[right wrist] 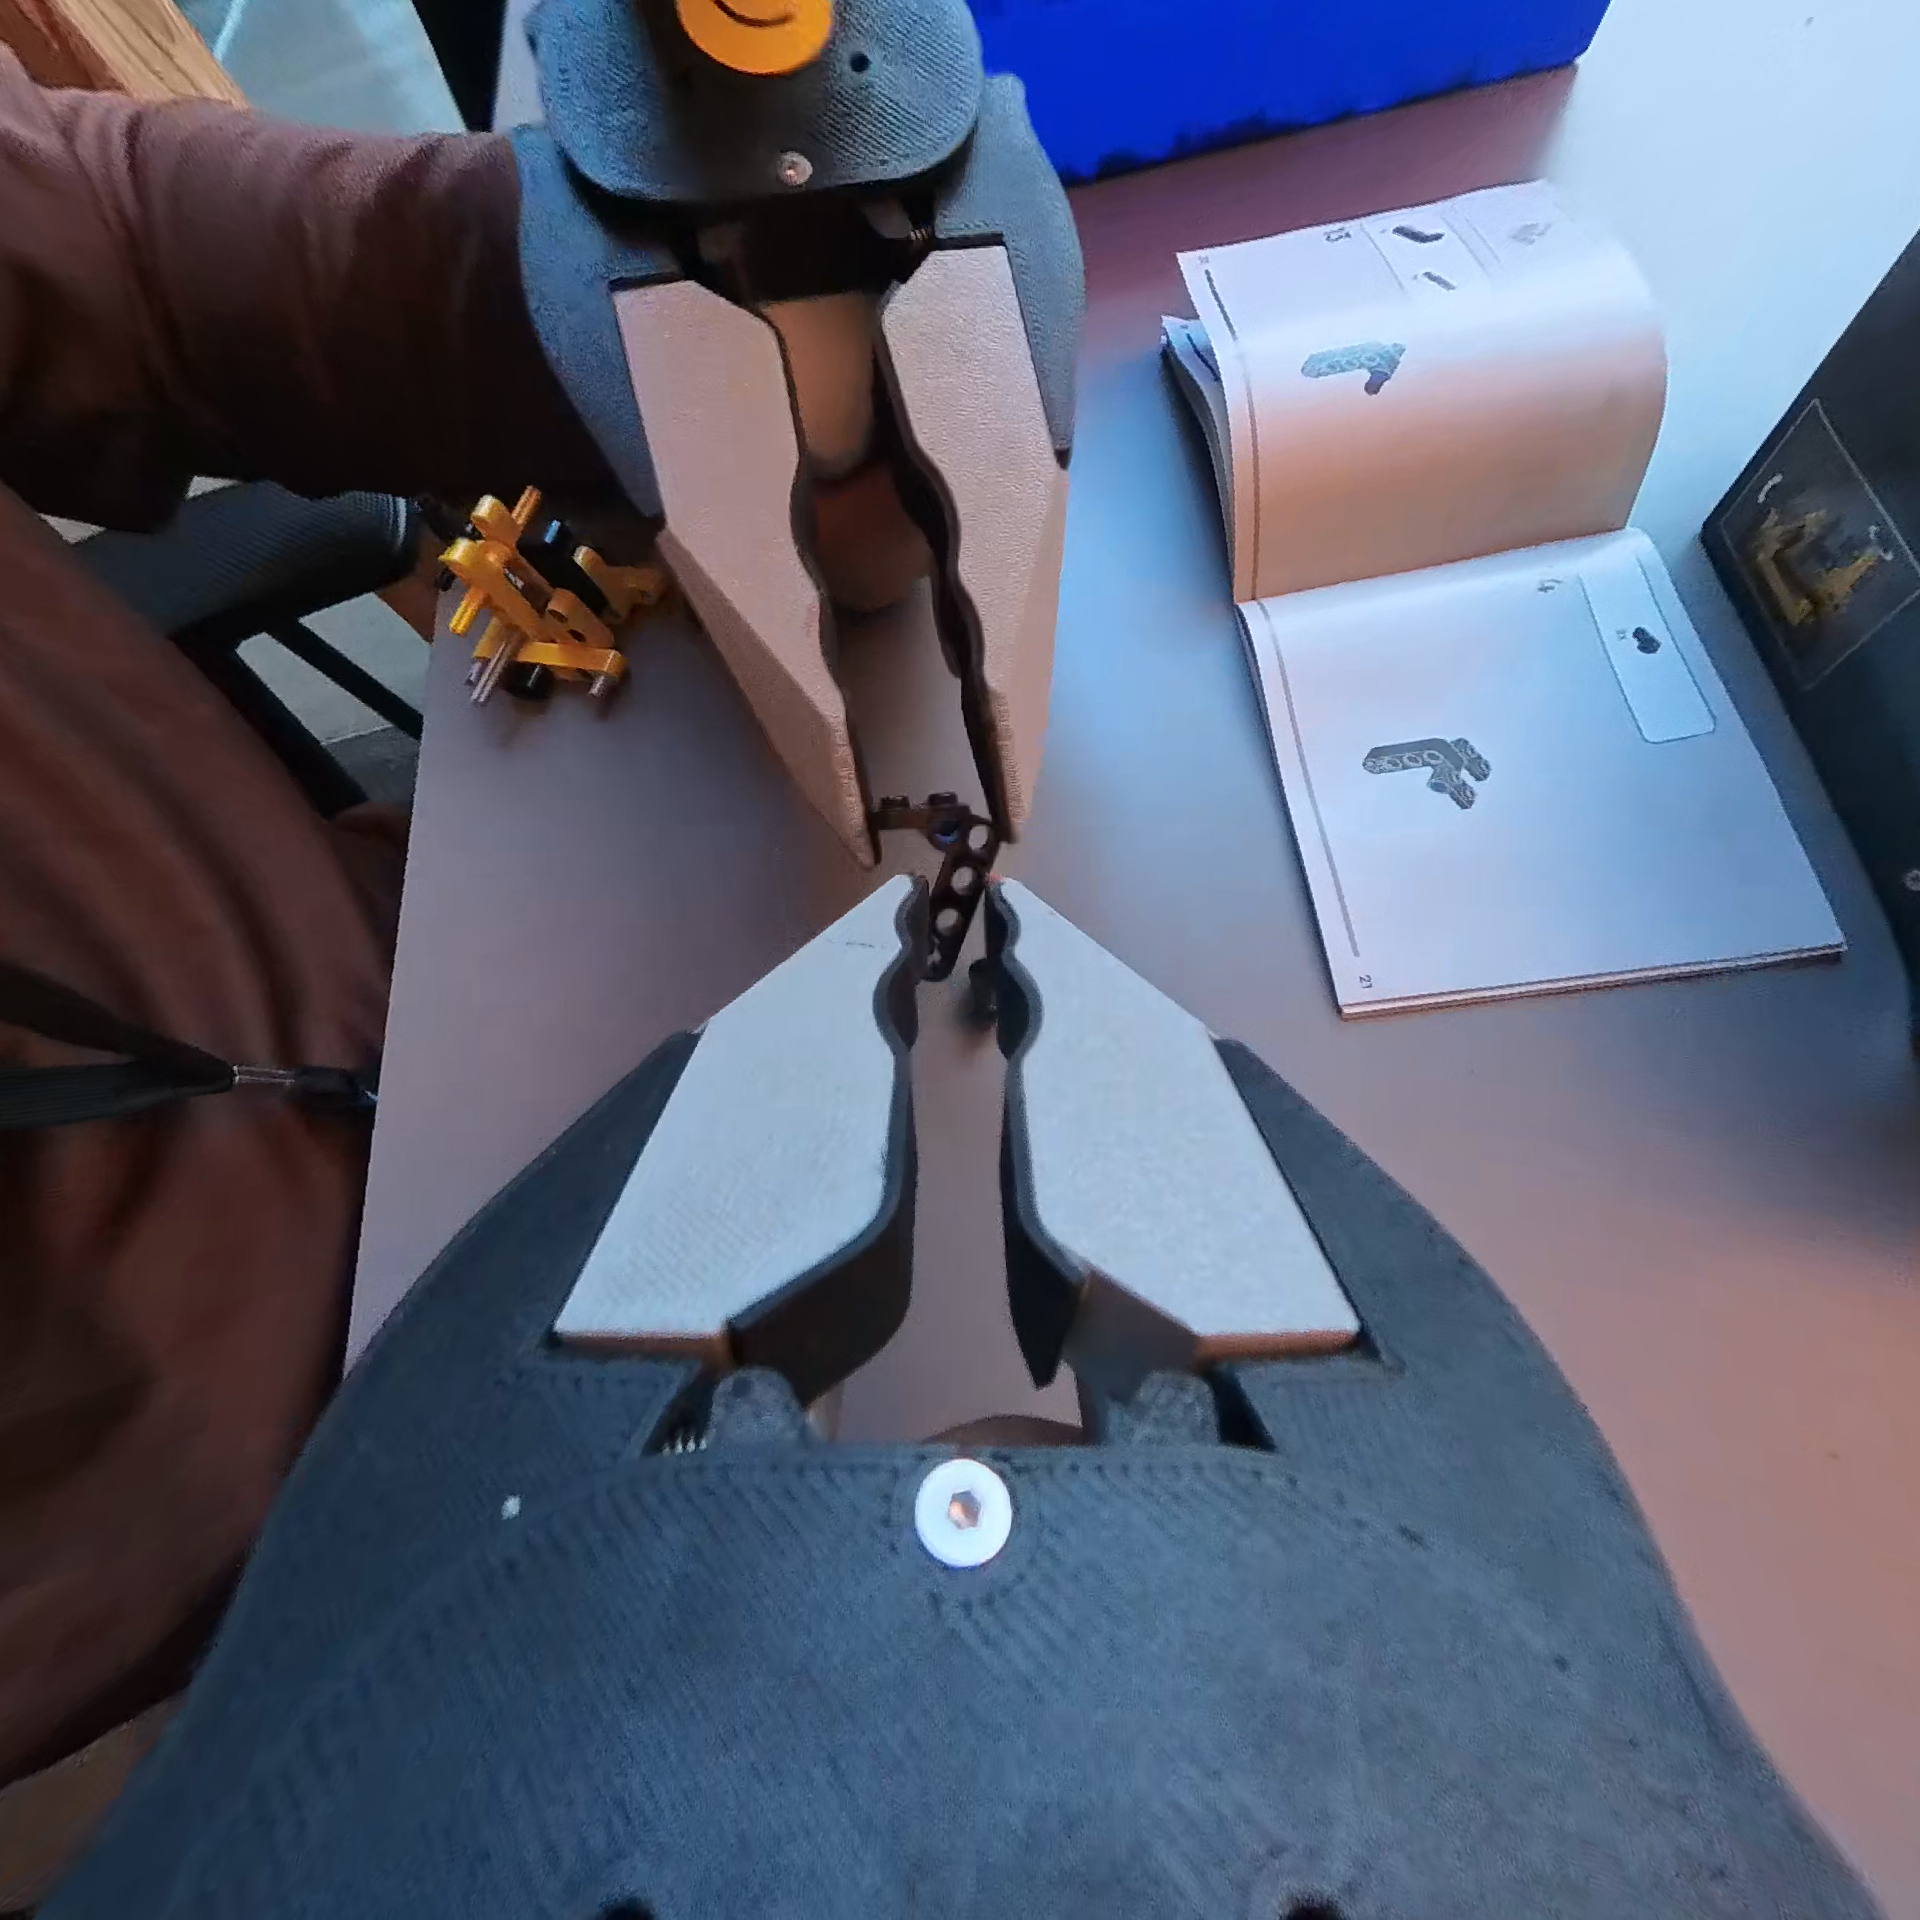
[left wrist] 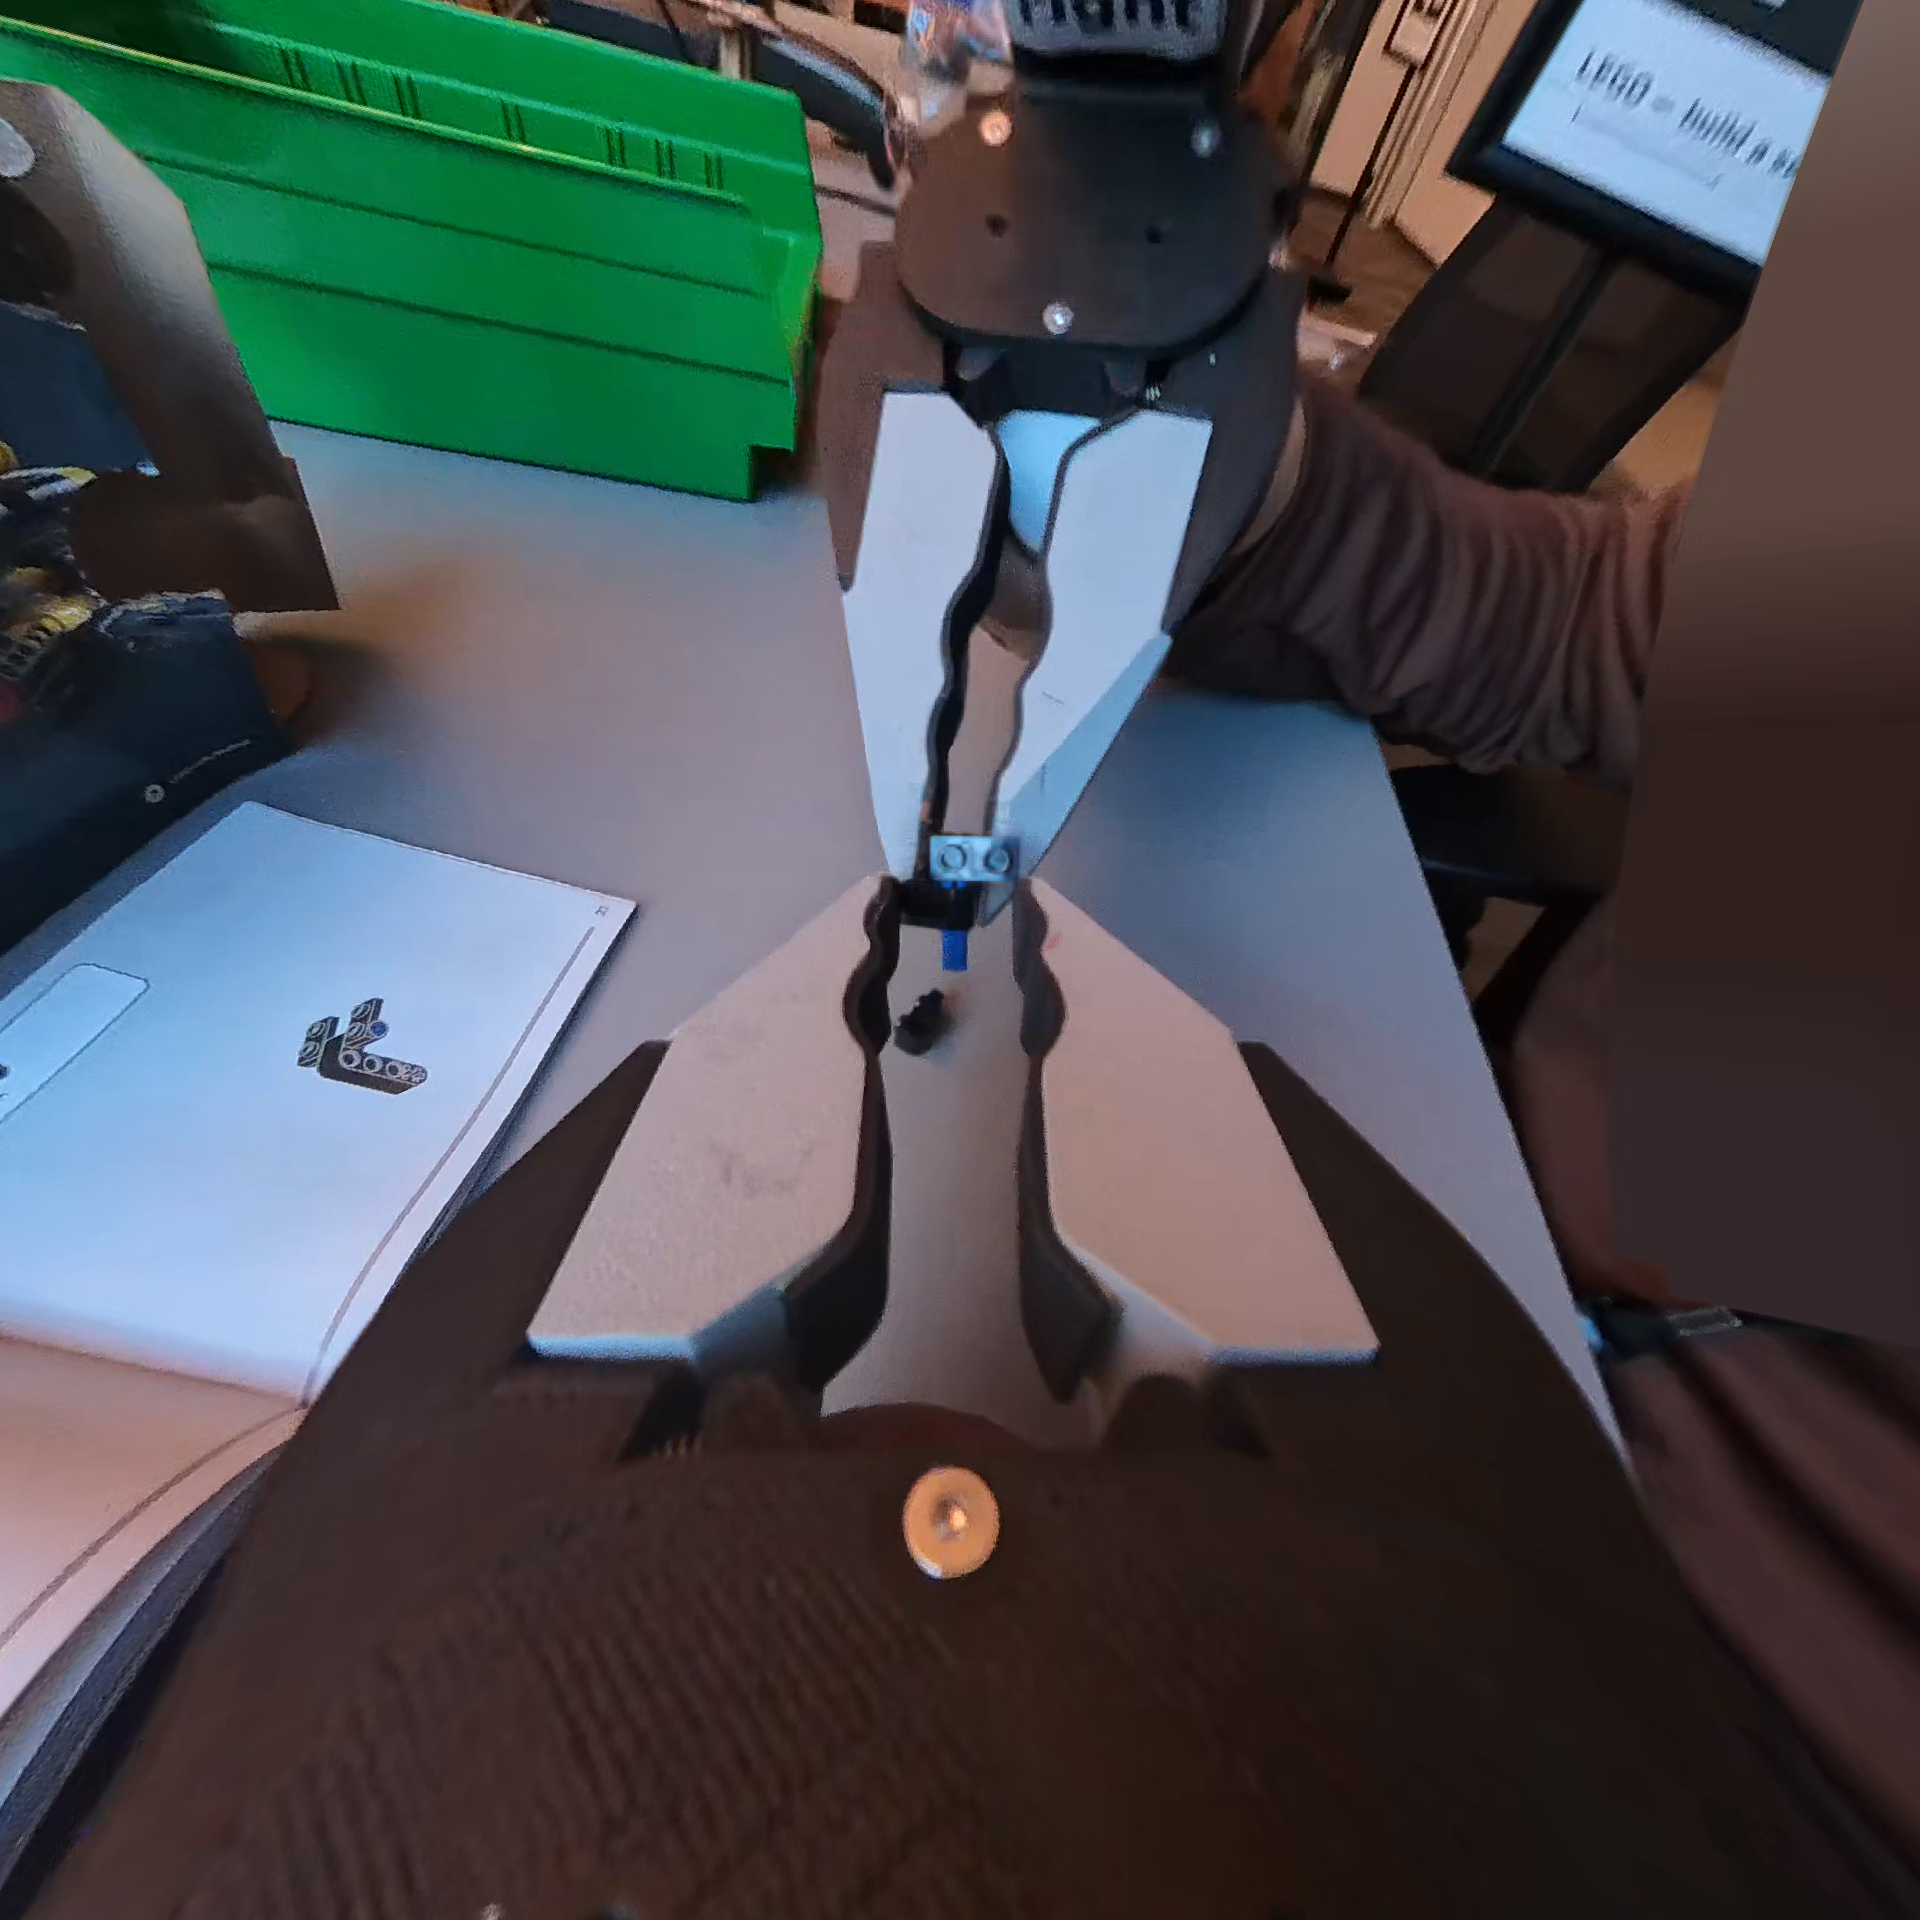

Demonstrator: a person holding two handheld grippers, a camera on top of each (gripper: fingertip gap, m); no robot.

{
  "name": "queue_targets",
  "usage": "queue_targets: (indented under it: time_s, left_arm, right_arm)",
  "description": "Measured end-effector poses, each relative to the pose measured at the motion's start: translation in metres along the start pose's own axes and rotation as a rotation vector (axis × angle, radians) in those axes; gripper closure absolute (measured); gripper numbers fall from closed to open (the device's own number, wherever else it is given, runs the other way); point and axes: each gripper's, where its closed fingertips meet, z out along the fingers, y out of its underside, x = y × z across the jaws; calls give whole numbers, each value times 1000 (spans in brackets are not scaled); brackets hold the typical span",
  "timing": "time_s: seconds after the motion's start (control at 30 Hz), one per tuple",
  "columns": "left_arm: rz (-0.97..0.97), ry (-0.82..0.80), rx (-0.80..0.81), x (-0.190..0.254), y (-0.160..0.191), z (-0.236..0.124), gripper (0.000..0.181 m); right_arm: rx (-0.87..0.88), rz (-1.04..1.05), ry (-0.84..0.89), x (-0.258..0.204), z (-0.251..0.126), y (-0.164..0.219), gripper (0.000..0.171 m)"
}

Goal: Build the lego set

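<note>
Left gripper (left wrist: 951, 904) at frame centre, fingers apart around black lego piece (left wrist: 935, 902) | right gripper (right wrist: 951, 883) clamps its holed beam, steadying it for joining | loose pin (left wrist: 920, 1023) waits on table (left wrist: 623, 665) below

Left gripper (left wrist: 951, 914) and right gripper (left wrist: 971, 842) meet tip to tip over the grey table (left wrist: 623, 665), pinching a small black-and-grey lego piece (left wrist: 961, 878). Green bins (left wrist: 499, 260) line the table's far edge.
</note>
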Motion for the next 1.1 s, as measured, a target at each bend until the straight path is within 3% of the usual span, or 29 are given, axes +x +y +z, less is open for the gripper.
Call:
queue_targets:
  time_s: [0.17, 0.27, 0.4, 0.5, 0.63, 1.1]
  left_arm:
    - [-105, 65, 59, -1, -9, 0, 162]
    - [-161, 97, 11, 1, -3, 5, 161]
    - [-84, 59, 3, -4, -2, -6, 158]
    - [-64, 3, 10, -16, -3, -14, 161]
    - [-35, -11, -84, -16, 12, -6, 160]
    - [63, -67, -178, -13, 28, -7, 163]
  right_arm:
    - [44, 2, 22, 1, -6, -5, 164]
    - [1, 40, 16, 4, -7, 4, 167]
    - [-100, 34, 104, 15, -9, 21, 167]
    - [-122, 95, 68, 11, -6, 24, 167]
    - [-229, 136, 116, 13, -5, 34, 167]
    - [-423, 106, 200, 8, 7, 32, 167]
